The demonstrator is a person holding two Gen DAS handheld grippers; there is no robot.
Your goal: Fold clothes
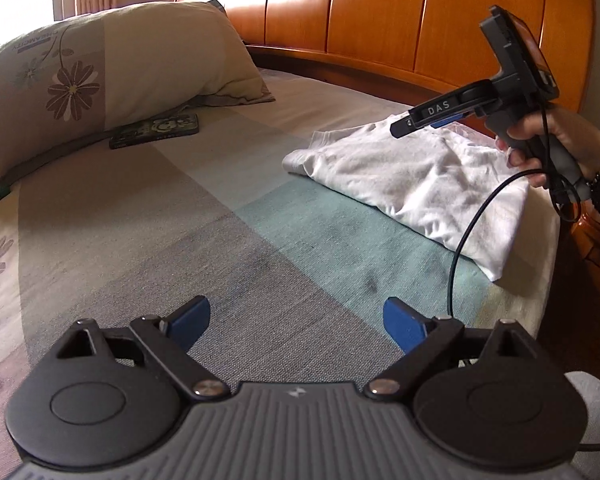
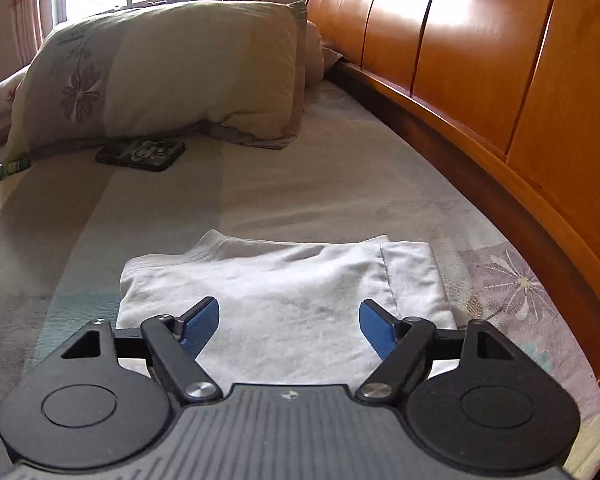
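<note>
White folded shirt [image 2: 284, 304] on bedsheet [image 2: 300, 200]

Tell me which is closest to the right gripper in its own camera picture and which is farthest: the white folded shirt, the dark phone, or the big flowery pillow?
From the right gripper, jaws open:
1. White folded shirt, lying on the bed right under and ahead of the fingers.
2. Dark phone, farther up the bed, to the left.
3. Flowery pillow, behind the phone, near the window.
</note>
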